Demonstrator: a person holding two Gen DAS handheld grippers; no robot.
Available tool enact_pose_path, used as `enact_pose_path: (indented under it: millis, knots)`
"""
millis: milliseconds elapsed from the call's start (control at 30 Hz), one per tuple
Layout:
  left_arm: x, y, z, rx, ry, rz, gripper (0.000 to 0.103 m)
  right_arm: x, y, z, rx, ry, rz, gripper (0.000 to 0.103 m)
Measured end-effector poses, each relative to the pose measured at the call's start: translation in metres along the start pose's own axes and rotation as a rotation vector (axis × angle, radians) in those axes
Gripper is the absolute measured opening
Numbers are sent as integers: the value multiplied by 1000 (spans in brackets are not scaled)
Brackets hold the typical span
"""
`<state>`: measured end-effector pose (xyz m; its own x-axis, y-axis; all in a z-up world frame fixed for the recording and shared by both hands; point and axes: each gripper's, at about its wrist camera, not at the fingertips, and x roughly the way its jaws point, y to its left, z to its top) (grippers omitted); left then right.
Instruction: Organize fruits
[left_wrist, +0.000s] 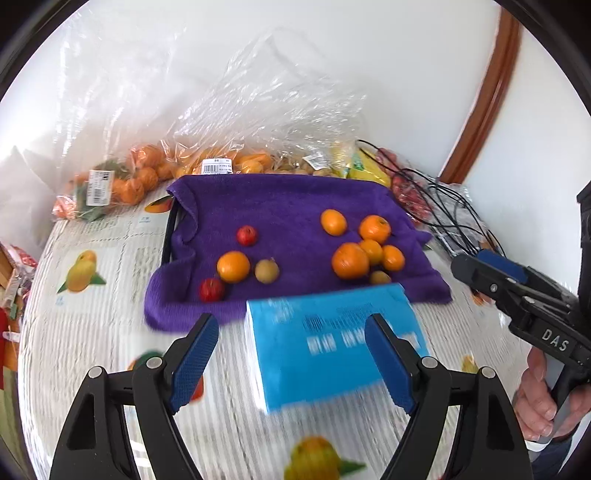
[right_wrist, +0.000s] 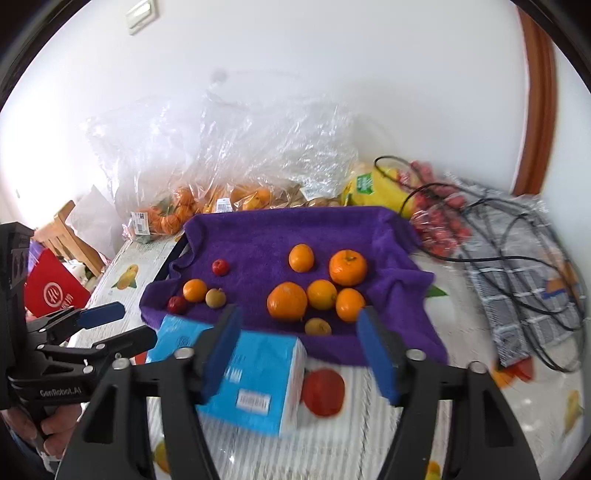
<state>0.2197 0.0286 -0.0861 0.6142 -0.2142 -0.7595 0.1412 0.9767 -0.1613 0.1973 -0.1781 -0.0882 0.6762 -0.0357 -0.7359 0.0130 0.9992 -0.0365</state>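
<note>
A purple towel (left_wrist: 280, 206) (right_wrist: 258, 236) lies on the table with loose fruit on it. On its left sit an orange (left_wrist: 233, 266) (right_wrist: 194, 290), two small red fruits (left_wrist: 246, 235) (left_wrist: 211, 289) and a small brown fruit (left_wrist: 266, 270). On its right is a cluster of several oranges (left_wrist: 350, 260) (right_wrist: 287, 301) and a small brown fruit (right_wrist: 318, 326). A blue box (left_wrist: 332, 343) (right_wrist: 258, 384) lies in front of the towel. My left gripper (left_wrist: 291, 363) (right_wrist: 122, 325) is open above the box's near side. My right gripper (right_wrist: 299, 350) (left_wrist: 480, 264) is open and empty.
Clear plastic bags of oranges (left_wrist: 140, 177) (right_wrist: 177, 210) and other fruit line the wall behind the towel. A yellow package (right_wrist: 380, 192), bagged red fruit (right_wrist: 439, 225), black cables (right_wrist: 517, 258) and a checked cloth (right_wrist: 524, 317) lie at the right. The tablecloth (left_wrist: 92, 332) has printed fruit pictures.
</note>
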Motion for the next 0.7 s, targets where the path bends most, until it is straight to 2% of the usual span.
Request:
enact_pose_path:
  millis: [133, 333, 567, 700]
  knots:
    - [-20, -8, -19, -1, -20, 15, 83, -36, 11, -17, 1, -35, -21, 82]
    - [-55, -17, -48, -13, -60, 38, 85, -71, 20, -41, 4, -57, -49, 84]
    - [-91, -29, -74, -13, -121, 73, 93, -107, 26, -73, 5, -58, -57, 84]
    - [-112, -41, -86, 3, -149, 76, 96, -128, 25, -89, 20, -76, -75, 93]
